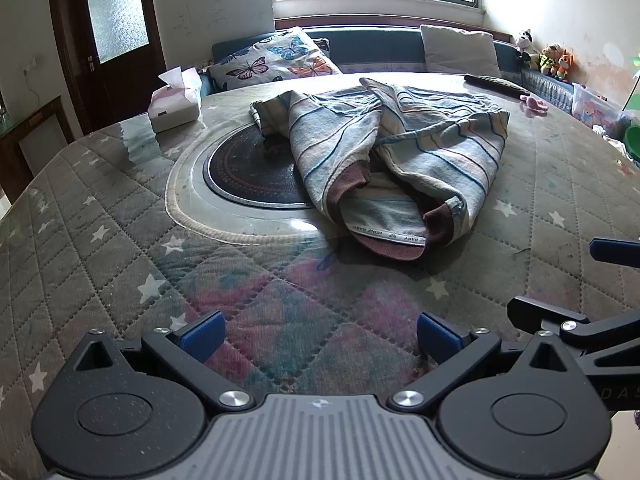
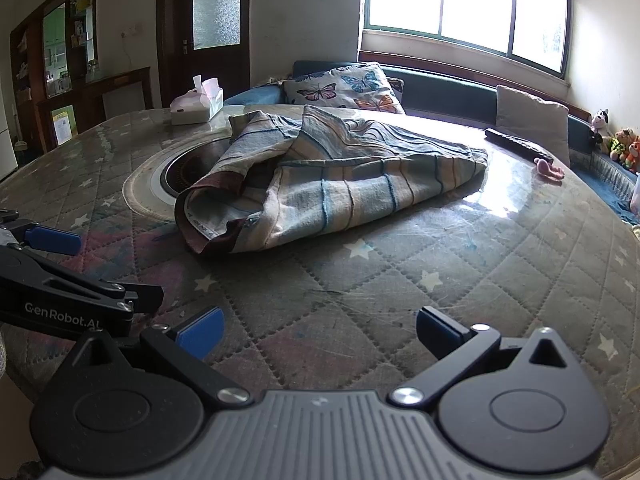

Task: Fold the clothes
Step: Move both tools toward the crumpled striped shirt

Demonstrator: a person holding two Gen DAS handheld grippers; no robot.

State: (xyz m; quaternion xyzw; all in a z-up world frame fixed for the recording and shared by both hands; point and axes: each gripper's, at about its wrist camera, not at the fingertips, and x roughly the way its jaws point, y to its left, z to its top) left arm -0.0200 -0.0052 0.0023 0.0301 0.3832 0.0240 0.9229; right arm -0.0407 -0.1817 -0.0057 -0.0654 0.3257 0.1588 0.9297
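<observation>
A striped blue, pink and beige garment point(image 1: 384, 148) with a dark red hem lies crumpled on the round quilted table point(image 1: 120, 248), partly over a dark round plate point(image 1: 244, 168) set into its middle. It also shows in the right wrist view point(image 2: 332, 184). My left gripper point(image 1: 318, 338) is open and empty, low over the near table edge, well short of the garment. My right gripper point(image 2: 318, 332) is open and empty, also short of the garment. Each gripper shows at the edge of the other's view.
A tissue box point(image 1: 174, 102) stands at the far left of the table. A dark long object point(image 1: 496, 84) and a small pink thing point(image 1: 534, 104) lie at the far right. Beyond are a bench with cushions point(image 1: 276, 60), soft toys point(image 1: 552, 60) and a door point(image 1: 112, 20).
</observation>
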